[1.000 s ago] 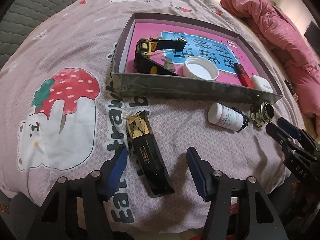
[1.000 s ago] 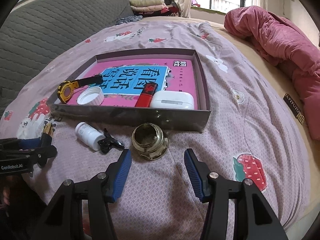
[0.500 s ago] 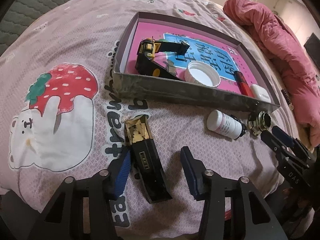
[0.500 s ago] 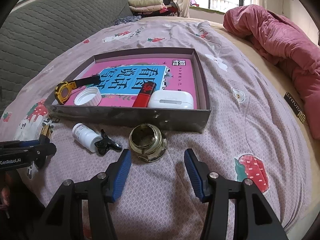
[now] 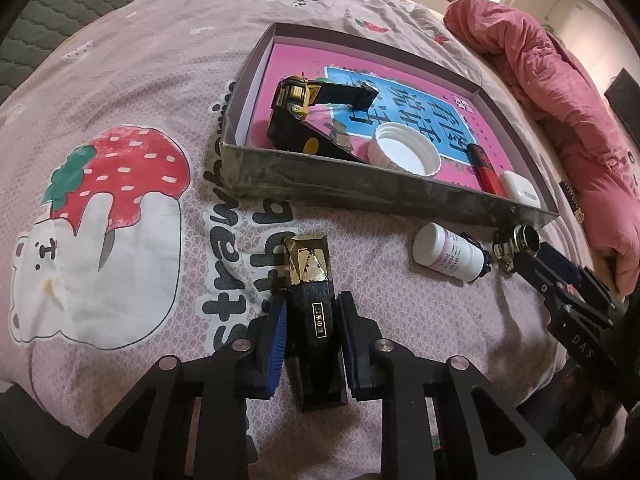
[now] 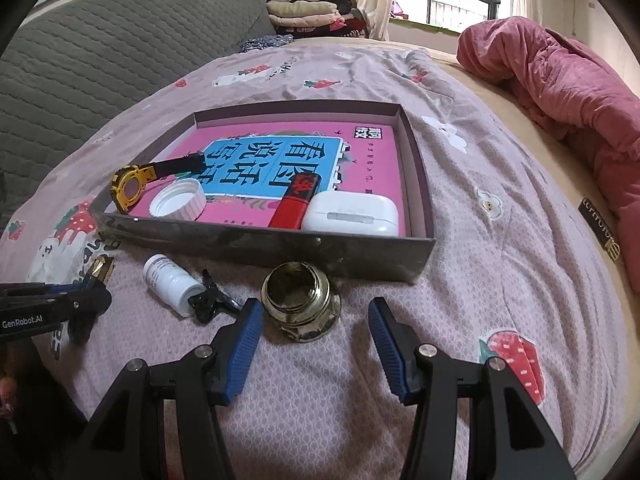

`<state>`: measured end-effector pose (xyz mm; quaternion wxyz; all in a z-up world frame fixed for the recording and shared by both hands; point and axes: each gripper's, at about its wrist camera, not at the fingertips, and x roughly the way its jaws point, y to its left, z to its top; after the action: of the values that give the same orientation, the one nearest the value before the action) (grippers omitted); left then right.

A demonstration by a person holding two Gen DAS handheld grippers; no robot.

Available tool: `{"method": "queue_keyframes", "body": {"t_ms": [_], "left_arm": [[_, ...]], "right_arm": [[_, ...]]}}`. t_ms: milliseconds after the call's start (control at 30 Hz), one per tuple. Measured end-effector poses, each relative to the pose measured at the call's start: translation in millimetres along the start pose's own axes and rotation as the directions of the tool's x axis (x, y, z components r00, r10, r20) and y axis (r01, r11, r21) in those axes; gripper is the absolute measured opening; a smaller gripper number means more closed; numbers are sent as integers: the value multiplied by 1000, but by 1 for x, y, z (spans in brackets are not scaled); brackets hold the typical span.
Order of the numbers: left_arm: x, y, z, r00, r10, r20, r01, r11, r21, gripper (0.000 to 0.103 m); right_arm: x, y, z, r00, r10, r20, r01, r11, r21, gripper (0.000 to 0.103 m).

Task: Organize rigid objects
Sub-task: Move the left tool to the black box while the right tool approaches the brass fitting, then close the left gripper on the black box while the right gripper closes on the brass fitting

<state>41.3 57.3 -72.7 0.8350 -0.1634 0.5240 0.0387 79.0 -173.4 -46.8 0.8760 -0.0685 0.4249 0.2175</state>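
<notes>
A black box with a gold foil end point(image 5: 311, 300) lies on the bedspread. My left gripper point(image 5: 312, 312) has closed on its sides. A shallow cardboard tray point(image 5: 360, 188) point(image 6: 256, 240) holds a yellow and black tape measure point(image 5: 296, 116), a white cap point(image 6: 178, 202), a red lighter point(image 6: 298, 200) and a white earbud case point(image 6: 352, 214). A brass glass jar point(image 6: 300, 304) sits just ahead of my open right gripper point(image 6: 316, 320), near its left finger. A white pill bottle point(image 6: 170, 282) and a black clip point(image 6: 210, 300) lie left of the jar.
A pink blanket point(image 6: 560, 80) is heaped at the right of the bed. A grey quilted headboard point(image 6: 100, 64) runs along the left. Folded clothes point(image 6: 308, 16) sit by the window. The bed's front edge is just under both grippers.
My left gripper moved forward over the black box and its fingers closed in on its sides. My right gripper edged closer to the brass jar and stayed open.
</notes>
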Motion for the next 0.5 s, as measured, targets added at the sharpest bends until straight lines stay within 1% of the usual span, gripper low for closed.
{"method": "queue_keyframes", "body": {"t_ms": [367, 500], "left_arm": [[6, -6, 0, 1000, 31, 4, -31, 999, 30, 25], [8, -8, 1, 999, 40, 6, -41, 999, 35, 25]], "right_arm": [[13, 6, 1, 1000, -22, 5, 22, 999, -43, 54], [22, 6, 0, 1000, -23, -13, 22, 998, -61, 54]]}}
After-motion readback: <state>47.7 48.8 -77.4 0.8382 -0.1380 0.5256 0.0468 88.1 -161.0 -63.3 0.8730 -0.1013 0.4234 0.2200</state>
